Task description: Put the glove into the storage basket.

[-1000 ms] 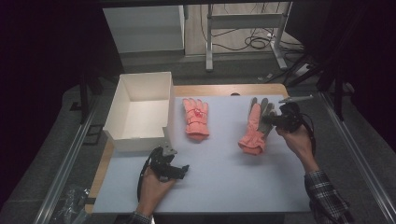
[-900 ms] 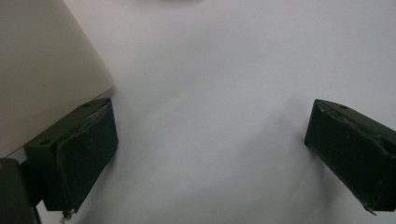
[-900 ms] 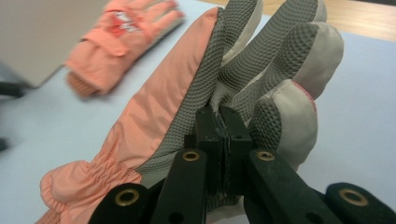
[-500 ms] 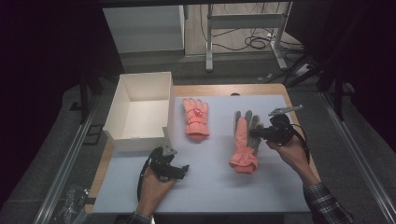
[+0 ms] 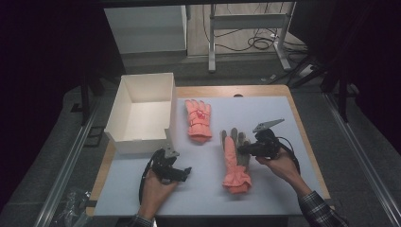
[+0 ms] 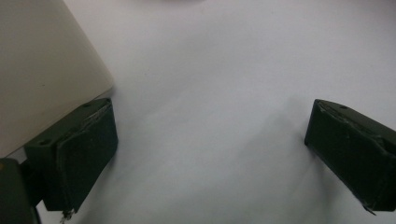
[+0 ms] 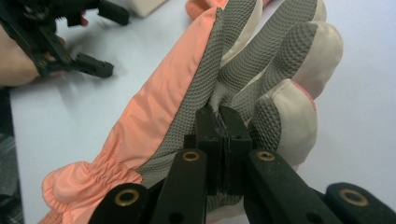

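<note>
Salmon-pink glove (image 5: 235,161), palm-side grey, lies near the mat's (image 5: 283,189) right half, pinched at its palm fabric by the right gripper (image 5: 242,149), jaws pressed together on it, probably to drag or lift it. Left gripper (image 5: 182,171), jaws spread, waits beside the white box (image 5: 142,142); a second glove (image 5: 198,119) lies beyond.
</note>
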Demonstrator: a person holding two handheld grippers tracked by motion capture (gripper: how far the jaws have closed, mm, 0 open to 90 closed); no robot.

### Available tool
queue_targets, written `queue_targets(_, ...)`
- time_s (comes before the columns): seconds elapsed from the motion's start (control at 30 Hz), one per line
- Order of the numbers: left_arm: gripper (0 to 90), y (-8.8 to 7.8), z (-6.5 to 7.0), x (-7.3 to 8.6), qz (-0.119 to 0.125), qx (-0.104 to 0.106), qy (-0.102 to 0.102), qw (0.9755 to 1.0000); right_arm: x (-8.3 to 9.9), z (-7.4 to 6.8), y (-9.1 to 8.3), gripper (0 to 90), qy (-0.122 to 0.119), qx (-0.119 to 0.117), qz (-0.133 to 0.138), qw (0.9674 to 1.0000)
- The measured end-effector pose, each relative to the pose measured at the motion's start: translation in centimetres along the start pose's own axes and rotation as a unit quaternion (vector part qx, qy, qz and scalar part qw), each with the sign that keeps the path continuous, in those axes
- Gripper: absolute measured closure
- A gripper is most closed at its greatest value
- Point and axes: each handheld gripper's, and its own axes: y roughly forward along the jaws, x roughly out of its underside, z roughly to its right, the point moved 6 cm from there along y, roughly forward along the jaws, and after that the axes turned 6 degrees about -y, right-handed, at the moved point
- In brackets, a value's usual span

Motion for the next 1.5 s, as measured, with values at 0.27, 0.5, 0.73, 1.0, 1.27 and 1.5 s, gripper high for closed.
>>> queue_targets(0.27,2.6,0.0,0.0,0.0,0.0,0.0,0.0,1.0,0.9,0.8,2.0,84.0,-0.014,0.01,-0.019,0.9997)
queue_targets(0.5,2.6,0.0,0.0,0.0,0.0,0.0,0.0,1.0,0.3,1.2,1.6,74.6,-0.02,0.029,-0.008,0.9993)
queue_targets(0.73,2.6,0.0,0.0,0.0,0.0,0.0,0.0,1.0,-0.8,1.5,1.1,65.5,-0.023,0.042,0.008,0.9988)
queue_targets(1.0,2.6,0.0,0.0,0.0,0.0,0.0,0.0,1.0,-3.0,1.5,1.8,56.0,-0.041,0.056,0.013,0.9975)
queue_targets(1.27,2.6,0.0,0.0,0.0,-0.001,0.001,0.001,1.0,-5.4,1.8,3.1,47.7,-0.042,0.072,0.012,0.9964)
queue_targets(1.5,2.6,0.0,0.0,0.0,0.0,0.0,0.002,1.0,-7.1,2.3,4.8,44.6,-0.041,0.087,0.011,0.9953)
